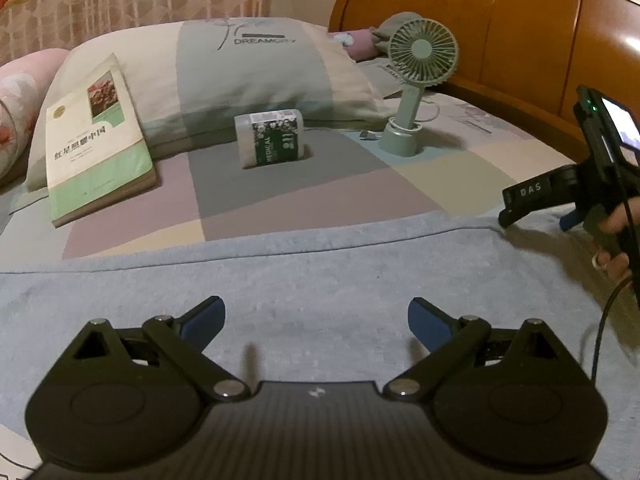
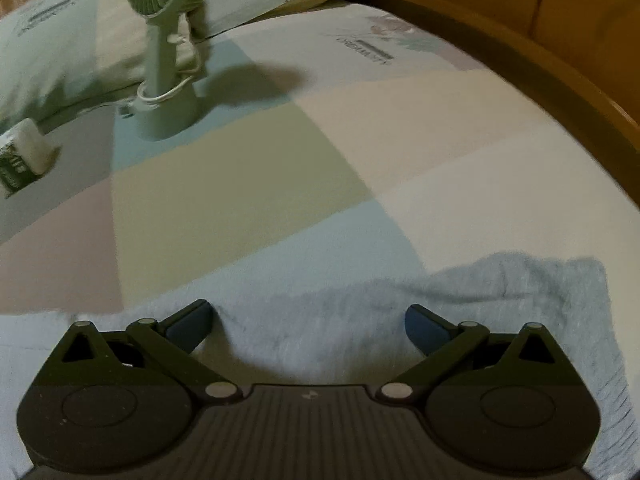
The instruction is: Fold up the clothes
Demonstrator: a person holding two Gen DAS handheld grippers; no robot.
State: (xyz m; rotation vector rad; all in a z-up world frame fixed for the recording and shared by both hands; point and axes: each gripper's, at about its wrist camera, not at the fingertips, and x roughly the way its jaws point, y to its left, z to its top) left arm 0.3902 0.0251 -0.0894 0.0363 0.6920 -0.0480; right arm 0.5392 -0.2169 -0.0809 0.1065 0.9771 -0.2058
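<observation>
Left wrist view showed the left tool (image 1: 316, 320) spread wide and empty above the pale blue garment (image 1: 320, 276) lying flat on the bed (image 1: 320, 184), the right tool (image 2: 308, 328) likewise released over its far edge, seemingly poised to pinch it.

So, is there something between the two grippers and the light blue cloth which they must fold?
Nothing visible. Both the left gripper and the right gripper are open directly over the light blue cloth. The book, tissue pack and fan stand beyond its far edge.
</observation>
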